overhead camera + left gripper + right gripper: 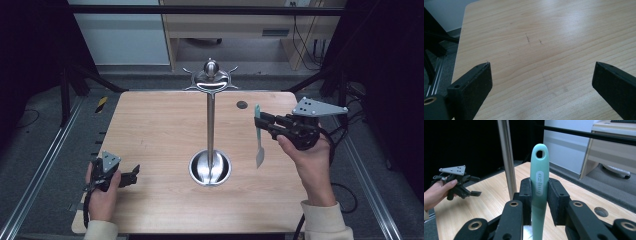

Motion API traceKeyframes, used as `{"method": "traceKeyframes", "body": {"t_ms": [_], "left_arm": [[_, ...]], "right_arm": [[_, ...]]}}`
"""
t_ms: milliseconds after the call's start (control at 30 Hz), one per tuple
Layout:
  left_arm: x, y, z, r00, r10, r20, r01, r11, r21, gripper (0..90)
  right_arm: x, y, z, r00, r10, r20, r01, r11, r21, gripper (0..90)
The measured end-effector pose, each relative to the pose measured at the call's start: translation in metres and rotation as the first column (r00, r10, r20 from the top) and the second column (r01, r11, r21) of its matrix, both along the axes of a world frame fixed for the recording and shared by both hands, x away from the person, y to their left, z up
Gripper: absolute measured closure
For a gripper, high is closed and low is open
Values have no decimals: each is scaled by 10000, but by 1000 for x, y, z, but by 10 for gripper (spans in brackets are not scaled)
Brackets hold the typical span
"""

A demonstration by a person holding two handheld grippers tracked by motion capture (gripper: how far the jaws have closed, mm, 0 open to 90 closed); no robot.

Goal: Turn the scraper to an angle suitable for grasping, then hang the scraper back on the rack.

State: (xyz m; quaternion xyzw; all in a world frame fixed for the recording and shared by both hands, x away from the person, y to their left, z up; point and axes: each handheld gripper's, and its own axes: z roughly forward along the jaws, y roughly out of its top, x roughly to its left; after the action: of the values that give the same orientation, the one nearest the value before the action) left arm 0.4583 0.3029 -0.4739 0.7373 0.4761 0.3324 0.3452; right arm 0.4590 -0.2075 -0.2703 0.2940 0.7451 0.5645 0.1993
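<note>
A steel rack stands mid-table: a thin pole point(210, 125) on a round base point(210, 168), topped by a crown of hooks point(210, 77). My right gripper point(261, 122) is shut on the mint-green handle point(539, 180) of a utensil, held upright to the right of the pole. Its handle hole points up and its grey blade point(259, 156) hangs down above the table. The pole point(507, 157) rises just left of the handle in the right gripper view. My left gripper point(134, 174) rests open near the front left table edge, with bare wood between its jaws point(541, 72).
The wooden table point(150, 130) has a small dark grommet hole point(242, 104) at the back right. Metal frame rails run along both sides. A desk and cables stand beyond the far edge.
</note>
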Motion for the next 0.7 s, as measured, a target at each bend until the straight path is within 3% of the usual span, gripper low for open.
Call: {"method": "traceKeyframes", "body": {"t_ms": [433,700], "left_arm": [[0,0,0,10000,-30,2,30,10000,44,27],[0,0,0,10000,-26,8,26,10000,19,26]], "right_arm": [[-9,6,11,9990,201,404,-221,9985,499,744],[-10,8,11,9987,287,421,-314,9974,656,744]]}}
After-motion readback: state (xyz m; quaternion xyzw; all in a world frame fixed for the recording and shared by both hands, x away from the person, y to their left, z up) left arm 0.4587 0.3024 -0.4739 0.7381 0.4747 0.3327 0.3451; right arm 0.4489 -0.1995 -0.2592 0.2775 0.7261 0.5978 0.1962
